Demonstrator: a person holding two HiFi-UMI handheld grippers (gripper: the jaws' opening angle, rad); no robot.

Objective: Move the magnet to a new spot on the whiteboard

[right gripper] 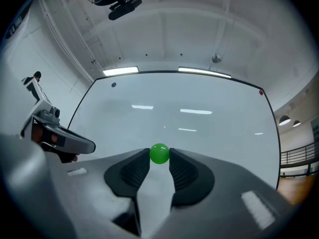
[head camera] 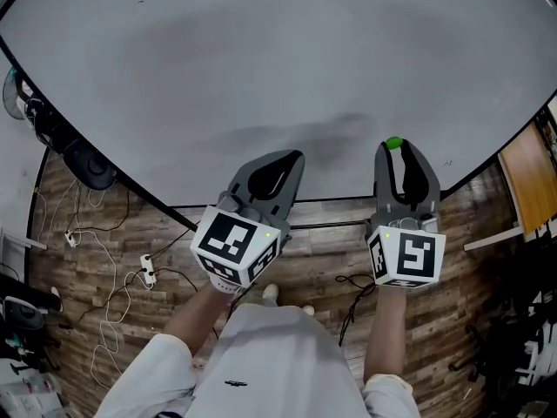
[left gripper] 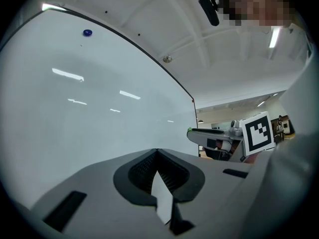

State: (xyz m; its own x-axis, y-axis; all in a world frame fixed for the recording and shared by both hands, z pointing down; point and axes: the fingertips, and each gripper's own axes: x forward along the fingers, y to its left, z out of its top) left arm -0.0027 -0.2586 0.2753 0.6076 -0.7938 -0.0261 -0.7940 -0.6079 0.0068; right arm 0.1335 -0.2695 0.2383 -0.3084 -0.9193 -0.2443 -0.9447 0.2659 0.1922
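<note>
My right gripper (head camera: 394,149) has its jaws clamped on the green magnet (right gripper: 159,153), held at their tips before the lower right part of the whiteboard (head camera: 261,77). The jaws of my left gripper (left gripper: 157,152) are together, with nothing between. A blue magnet (left gripper: 87,32) sits near the board's top left corner.

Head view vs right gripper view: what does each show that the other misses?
Head view only: the wooden floor, the person's forearms and the marker cubes on both grippers. Right gripper view only: the ceiling with its light strips, and a small red dot at the whiteboard's upper right corner. Both: the whiteboard, the green magnet clamped between the jaws of the right gripper, and the left gripper, shut on nothing, off to the left.
</note>
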